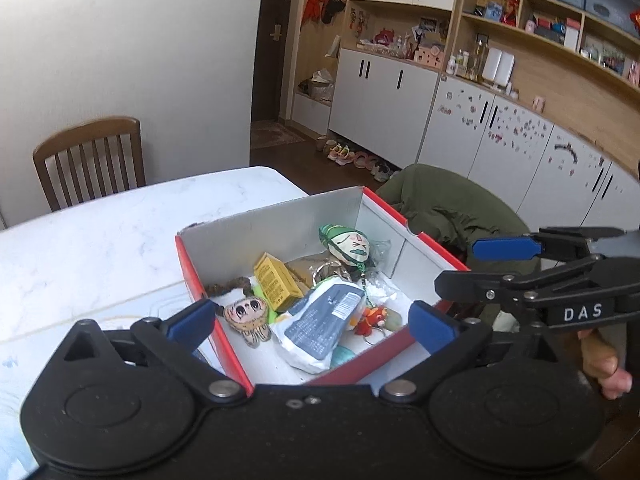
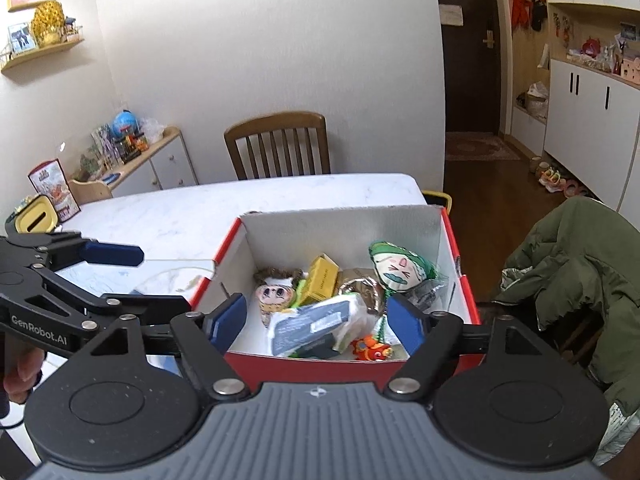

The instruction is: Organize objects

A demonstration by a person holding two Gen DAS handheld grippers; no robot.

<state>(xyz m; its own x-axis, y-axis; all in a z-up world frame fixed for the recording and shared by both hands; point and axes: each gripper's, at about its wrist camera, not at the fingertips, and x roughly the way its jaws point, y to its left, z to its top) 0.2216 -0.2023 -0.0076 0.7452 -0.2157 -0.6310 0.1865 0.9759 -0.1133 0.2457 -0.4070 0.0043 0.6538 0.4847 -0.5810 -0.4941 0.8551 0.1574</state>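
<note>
**Operator:** Where did the task items sit?

**Inspector:** All of them lay inside the red-sided cardboard box (image 2: 440,216), which stood at the near corner of the white marble table (image 2: 240,208). The contents were piled loosely: a green-hooded cloth face charm (image 2: 396,268) toward the far right wall, a yellow carton (image 2: 322,280) leaning mid-box, a brown-haired doll charm (image 2: 276,296) on the left, a white and dark grey pouch (image 2: 316,322) lying across the top, and a small orange toy (image 2: 370,350) against the near wall.

**Operator:** What was the condition of the tongs?

**Inspector:** The right gripper (image 2: 316,324) hung above the box with its blue pads spread wide and nothing between them. The left gripper (image 1: 312,326) was likewise spread wide and carrying nothing, poised over the near left corner of the box.

**Operator:** Why were they positioned so?

**Inspector:** In my judgement, both tools were held clear of the contents because the sorting into the box looked finished or nearly so. No loose item was visible on the tabletop beside the box.
</note>
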